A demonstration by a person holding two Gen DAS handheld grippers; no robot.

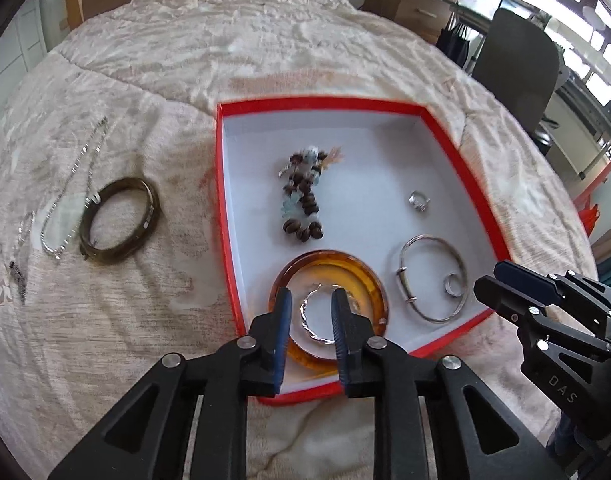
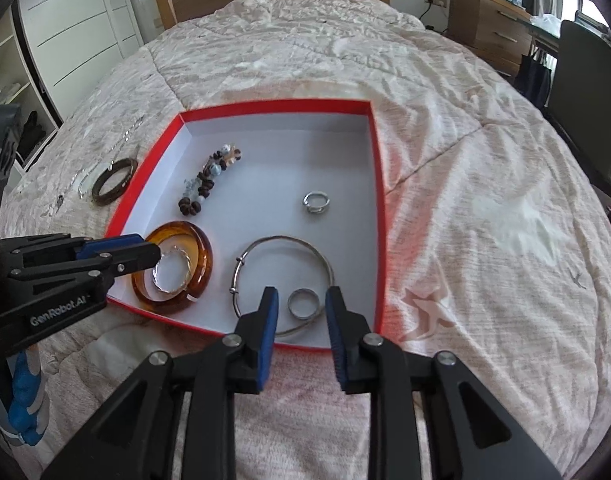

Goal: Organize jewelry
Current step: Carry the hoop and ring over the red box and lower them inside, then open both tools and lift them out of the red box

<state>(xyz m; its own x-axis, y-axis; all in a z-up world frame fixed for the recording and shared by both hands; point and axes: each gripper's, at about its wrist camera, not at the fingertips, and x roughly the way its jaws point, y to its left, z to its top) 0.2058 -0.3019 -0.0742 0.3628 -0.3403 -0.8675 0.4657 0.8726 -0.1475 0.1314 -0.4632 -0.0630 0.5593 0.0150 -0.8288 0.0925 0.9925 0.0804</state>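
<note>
Grippers point steeply down over a red box (image 1: 461,148) that sits on a bed with a pale cover (image 1: 177,56). The box is white inside.

The left gripper (image 1: 311,300) hangs over the near left corner of the box. Its two blue fingers (image 1: 283,320) stand a little way apart, with nothing pinched between them. Under them lies a twisted silver ring (image 1: 309,320), and that ring lies inside a fat orange bangle (image 1: 361,276). I cannot tell if the fingers touch the ring.

The right gripper (image 2: 301,300) hangs over the near right part of the box, beside the left one. Its blue fingers (image 2: 267,320) are also a little way apart and hold nothing. Between them, lower down, lies a small plain ring (image 2: 303,304). That ring sits inside a big thin silver bangle (image 2: 283,240), close to its near edge.

Further back in the box lie a string of brown and pale beads (image 1: 303,196) and one more small silver ring (image 1: 419,201), well apart from each other.

Out on the bed cover, left of the box, lies a dark green bangle (image 1: 119,220). A thin silver chain (image 1: 73,188) lies just beside it, and it seems to touch the bangle's far edge.
</note>
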